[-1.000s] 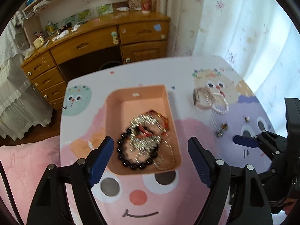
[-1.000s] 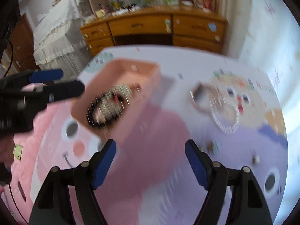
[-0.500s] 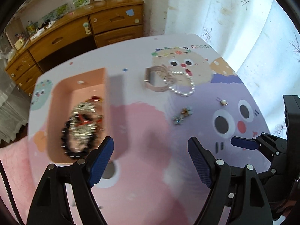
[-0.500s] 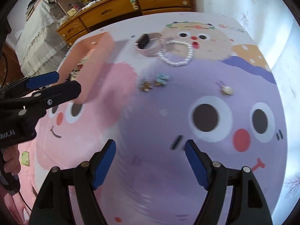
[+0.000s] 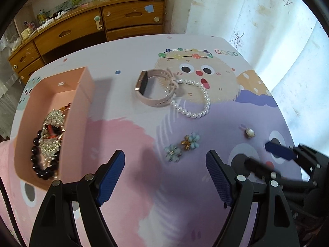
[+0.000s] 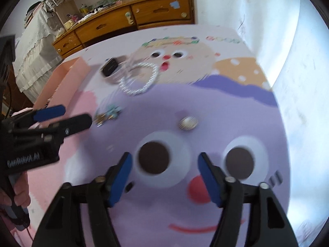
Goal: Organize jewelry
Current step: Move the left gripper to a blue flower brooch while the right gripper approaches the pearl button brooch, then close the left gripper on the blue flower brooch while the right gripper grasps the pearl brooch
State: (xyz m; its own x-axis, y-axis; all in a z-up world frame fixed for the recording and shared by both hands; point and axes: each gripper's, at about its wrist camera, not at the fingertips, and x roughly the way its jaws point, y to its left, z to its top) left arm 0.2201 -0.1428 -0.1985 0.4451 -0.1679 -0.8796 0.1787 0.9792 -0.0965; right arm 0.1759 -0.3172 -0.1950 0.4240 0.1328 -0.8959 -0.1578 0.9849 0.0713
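A peach box (image 5: 81,94) at the left holds a black bead bracelet (image 5: 39,162) and silver chains (image 5: 52,131). On the table lie a pink watch (image 5: 153,88), a pearl bracelet (image 5: 191,98), two blue flower earrings (image 5: 184,146) and a small pearl piece (image 5: 249,132). My left gripper (image 5: 165,177) is open and empty, just short of the earrings. My right gripper (image 6: 164,177) is open and empty, short of the pearl piece (image 6: 188,122). The right view also shows the box (image 6: 59,82), watch (image 6: 110,69), pearl bracelet (image 6: 139,78) and earrings (image 6: 108,114).
The table (image 5: 205,216) has a cartoon-face cover. A wooden dresser (image 5: 92,26) stands behind it and a white curtain (image 5: 257,20) hangs at the right. The right gripper's fingers (image 5: 277,153) show at the right of the left wrist view.
Both grippers have swung right, away from the box and toward the loose jewelry. The right gripper has come lower over the purple face near the pearl piece. Both stay open.
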